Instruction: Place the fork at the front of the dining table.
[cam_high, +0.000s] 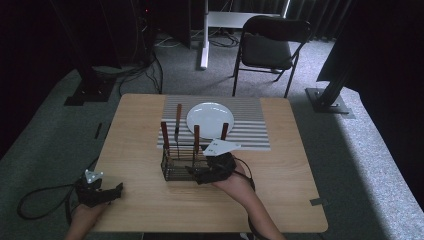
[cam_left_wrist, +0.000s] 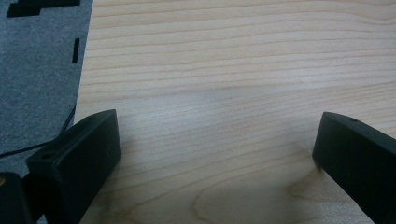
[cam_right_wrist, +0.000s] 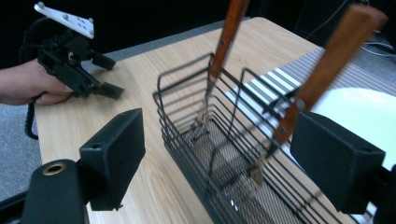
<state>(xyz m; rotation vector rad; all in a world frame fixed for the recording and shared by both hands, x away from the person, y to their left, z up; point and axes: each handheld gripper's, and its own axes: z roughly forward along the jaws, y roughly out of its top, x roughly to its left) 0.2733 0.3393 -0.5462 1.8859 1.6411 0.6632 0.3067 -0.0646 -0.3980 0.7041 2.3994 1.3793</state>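
A black wire basket (cam_high: 176, 167) stands on the wooden table (cam_high: 280, 175) at the near edge of a striped mat (cam_high: 250, 125). Several wooden-handled utensils (cam_high: 196, 136) stand upright in it. In the right gripper view the basket (cam_right_wrist: 224, 154) lies just ahead of my open right gripper (cam_right_wrist: 224, 149), with two wooden handles (cam_right_wrist: 322, 70) rising from it. From above, my right gripper (cam_high: 199, 175) sits against the basket's near right side. My left gripper (cam_high: 118, 190) rests open at the table's near left, and its jaws (cam_left_wrist: 215, 154) frame bare wood.
A white plate (cam_high: 207, 117) lies on the striped mat behind the basket. A black folding chair (cam_high: 267, 47) stands on the carpet beyond the table. My left gripper (cam_right_wrist: 74, 65) and the hand holding it appear far off in the right gripper view.
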